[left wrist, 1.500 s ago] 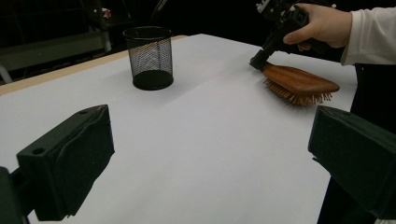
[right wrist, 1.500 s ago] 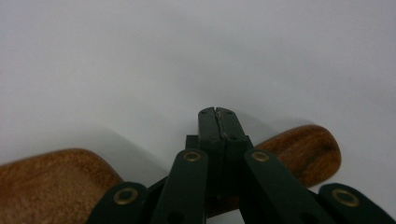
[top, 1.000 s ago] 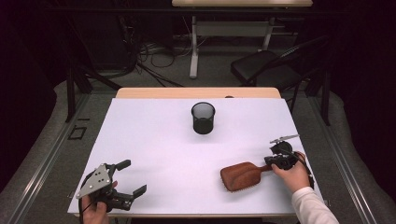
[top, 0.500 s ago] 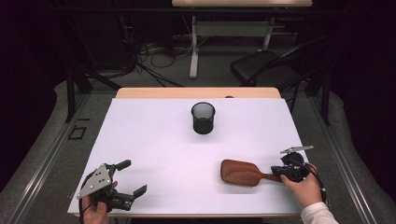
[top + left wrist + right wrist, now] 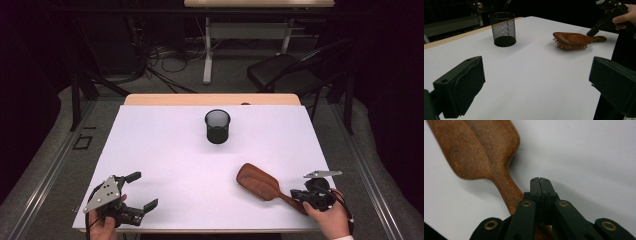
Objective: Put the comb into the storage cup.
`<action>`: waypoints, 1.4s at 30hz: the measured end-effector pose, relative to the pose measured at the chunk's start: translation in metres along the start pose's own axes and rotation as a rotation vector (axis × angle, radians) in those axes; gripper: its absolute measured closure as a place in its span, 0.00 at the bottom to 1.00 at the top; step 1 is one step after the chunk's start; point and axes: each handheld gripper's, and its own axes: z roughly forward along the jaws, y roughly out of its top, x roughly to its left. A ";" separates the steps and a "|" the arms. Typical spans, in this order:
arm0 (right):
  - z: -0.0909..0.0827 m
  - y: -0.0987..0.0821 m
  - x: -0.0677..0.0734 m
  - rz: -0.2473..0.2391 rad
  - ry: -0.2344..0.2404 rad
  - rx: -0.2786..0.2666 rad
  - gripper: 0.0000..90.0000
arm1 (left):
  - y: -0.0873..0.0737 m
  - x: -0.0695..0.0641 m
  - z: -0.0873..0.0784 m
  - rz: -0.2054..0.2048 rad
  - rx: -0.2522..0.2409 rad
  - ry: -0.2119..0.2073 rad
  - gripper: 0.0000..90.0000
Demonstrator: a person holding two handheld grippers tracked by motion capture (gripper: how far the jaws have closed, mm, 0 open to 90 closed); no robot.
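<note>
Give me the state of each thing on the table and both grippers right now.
Hairbrush: lying flat on the table, bristles down, handle toward the right gripper.
Mesh cup: upright, looks empty, standing apart from the hairbrush.
Left gripper: open, nothing between its fingers, near the table's front left corner.
Right gripper: fingers shut together just above the hairbrush handle, which passes under them, not between them.

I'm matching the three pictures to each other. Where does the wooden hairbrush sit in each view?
High view: hairbrush lies at lower right of the white table, handle toward the right claw.
Left gripper view: upper right, bristles down, right of the black mesh cup.
Right gripper view: upper left, handle running down beside the shut claw.
Shared landmark: the white tabletop.
</note>
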 end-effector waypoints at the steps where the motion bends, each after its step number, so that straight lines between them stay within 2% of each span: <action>1: 0.001 -0.004 0.003 0.002 0.007 -0.001 1.00 | 0.000 0.000 0.000 0.000 0.000 0.000 0.00; 9: 0.004 -0.009 0.013 -0.014 0.014 0.000 0.99 | 0.000 0.001 0.000 0.002 -0.004 -0.008 0.00; 12: 0.003 -0.009 0.015 -0.013 0.014 -0.014 1.00 | 0.000 0.001 -0.001 0.003 -0.005 -0.013 0.00; 18: 0.003 -0.011 0.017 -0.021 0.019 0.000 0.99 | 0.000 0.000 0.000 0.006 -0.002 -0.011 0.00; 25: 0.003 -0.011 0.016 -0.023 0.019 -0.015 0.99 | 0.000 0.001 -0.001 0.005 -0.005 -0.014 0.00; 42: 0.004 -0.012 0.025 -0.040 0.036 0.008 0.99 | 0.000 0.001 -0.001 0.009 -0.004 -0.012 0.00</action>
